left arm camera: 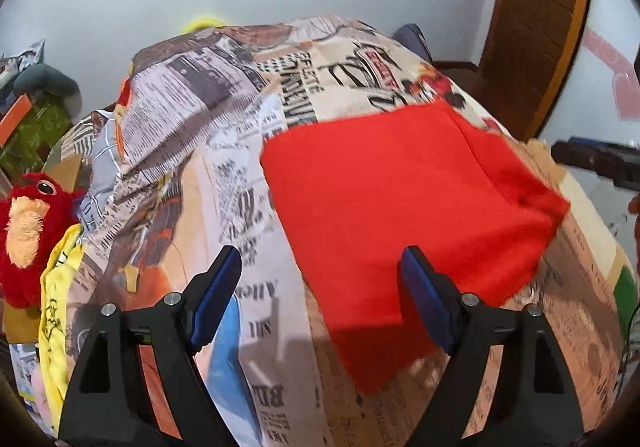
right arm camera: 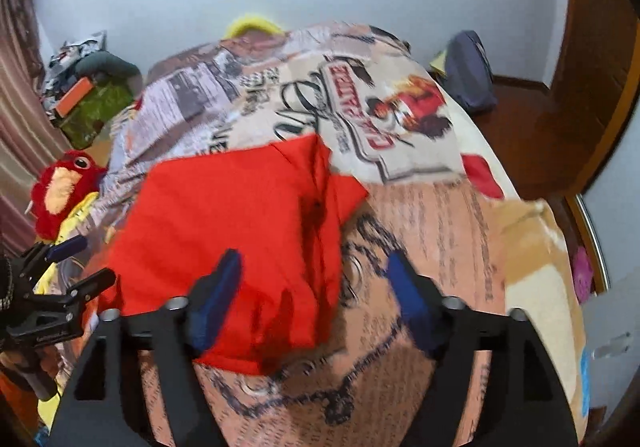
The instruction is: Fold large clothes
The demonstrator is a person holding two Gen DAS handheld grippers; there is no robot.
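Observation:
A red garment (left arm camera: 400,207) lies folded into a rough rectangle on the newspaper-print bedspread (left arm camera: 224,151). It also shows in the right wrist view (right arm camera: 240,231). My left gripper (left arm camera: 320,295) is open and empty, hovering just above the garment's near left edge. My right gripper (right arm camera: 312,299) is open and empty above the garment's near right corner. The left gripper also shows at the left edge of the right wrist view (right arm camera: 76,263). The right gripper shows at the right edge of the left wrist view (left arm camera: 600,163).
A red plush toy (left arm camera: 28,235) and yellow cloth (left arm camera: 60,307) lie at the bed's left side. A wooden door (left arm camera: 540,27) stands at the right. A dark bag (right arm camera: 468,75) sits by the far right of the bed. Clutter (right arm camera: 92,99) is piled at the far left.

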